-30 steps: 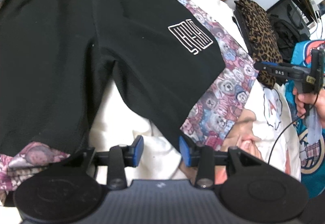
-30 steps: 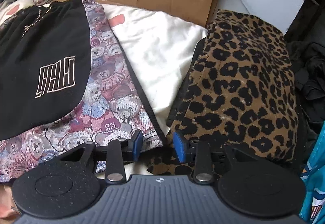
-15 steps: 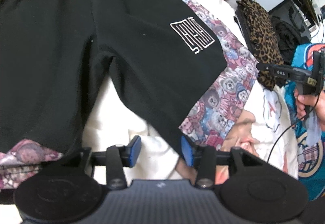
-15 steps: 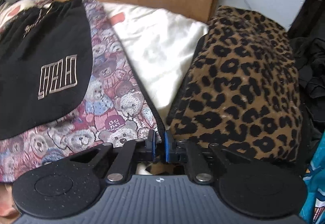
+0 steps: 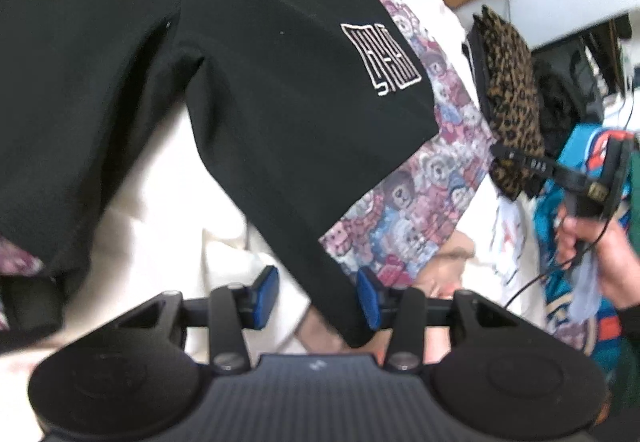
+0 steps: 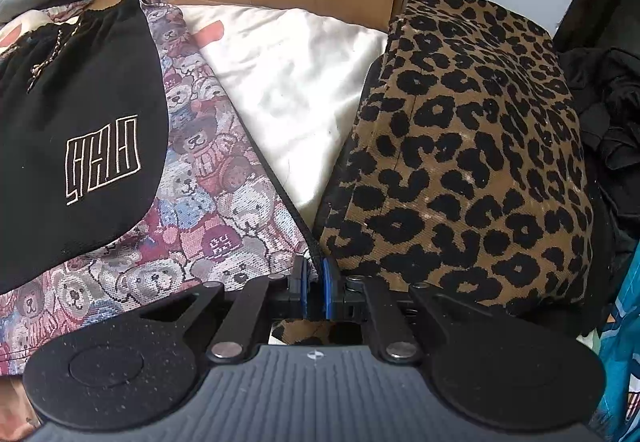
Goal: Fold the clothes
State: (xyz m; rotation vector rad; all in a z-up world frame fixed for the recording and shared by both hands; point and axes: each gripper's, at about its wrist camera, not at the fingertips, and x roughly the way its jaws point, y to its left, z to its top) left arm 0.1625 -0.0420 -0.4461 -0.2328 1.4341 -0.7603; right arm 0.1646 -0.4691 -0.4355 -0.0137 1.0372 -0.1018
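A: Left wrist view. Black shorts [image 5: 224, 89] are lying spread flat, both legs apart, white logo up, on a bear-print cloth [image 5: 420, 201]. Left gripper [image 5: 318, 296] is hovering at the hem corner of one leg, jaws standing wide apart, the corner sitting between the blue pads [image 5: 267, 288] but nothing pinching it.

B: Any folds showing?

A: None in the shorts. A leopard-print garment [image 5: 512, 97] is sitting off to the side as a compact bundle, looking folded. A hand [image 5: 600, 250] is gripping the other tool's handle beside it.

B: Right wrist view?

A: Right gripper [image 6: 314, 292] is sitting with jaws nearly together at the dark edge of the bear-print cloth [image 6: 208, 201], just beside the leopard-print garment [image 6: 472, 169]. Looks to be pinching that edge, though the fabric between the pads is hard to make out. Shorts [image 6: 80, 121] are lying flat here too.

B: Progress?

A: Judging it partial: one piece bundled, the shorts lying unfolded. More dark clothing [image 6: 608, 113] is heaping beyond.
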